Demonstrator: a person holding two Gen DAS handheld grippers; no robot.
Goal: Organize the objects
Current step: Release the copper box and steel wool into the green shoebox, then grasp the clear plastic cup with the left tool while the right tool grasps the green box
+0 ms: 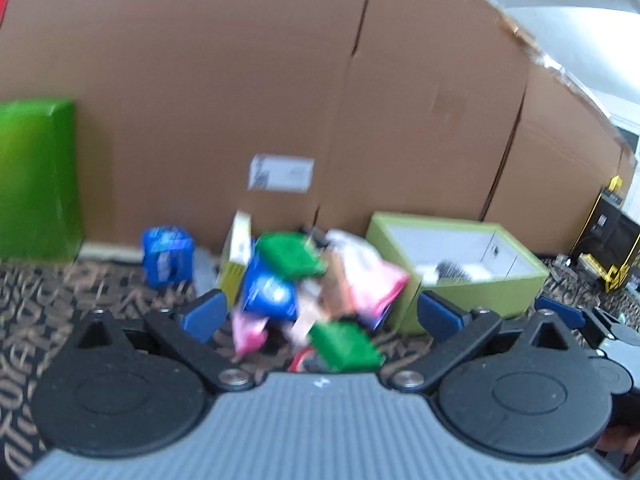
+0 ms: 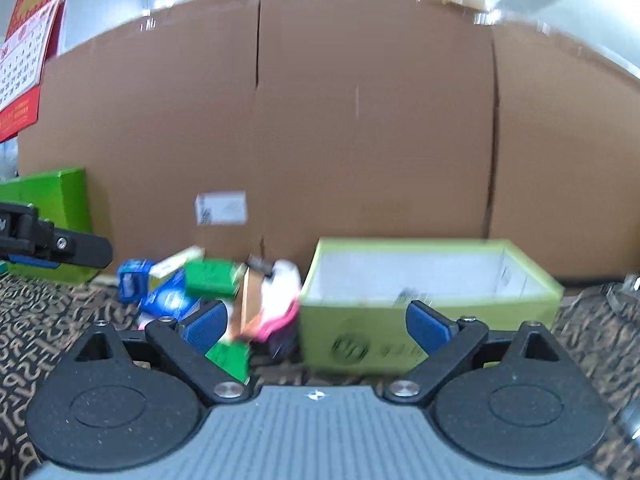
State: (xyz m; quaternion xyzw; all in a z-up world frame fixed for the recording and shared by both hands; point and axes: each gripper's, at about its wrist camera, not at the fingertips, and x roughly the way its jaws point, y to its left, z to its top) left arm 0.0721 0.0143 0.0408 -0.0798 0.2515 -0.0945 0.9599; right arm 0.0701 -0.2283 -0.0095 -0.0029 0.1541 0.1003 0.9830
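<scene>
Left gripper: grey ribbed body, small white mark at front centre, two black round discs with triangular cutouts, black link arms on silver pivot screws, blue textured fingers. Right gripper: same build, same blue fingers.

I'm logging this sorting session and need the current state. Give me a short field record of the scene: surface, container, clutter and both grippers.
surface: dark patterned cloth
backdrop: brown cardboard wall
container: open light-green box, white inside, with one small dark item that is too blurred to name
clutter: pile of small packets in green, blue and pink, left of the box
stray item: blue packet apart from the pile, on its left
left gripper: open, nothing held, facing the pile
right gripper: open, nothing held, facing the box's near wall
</scene>
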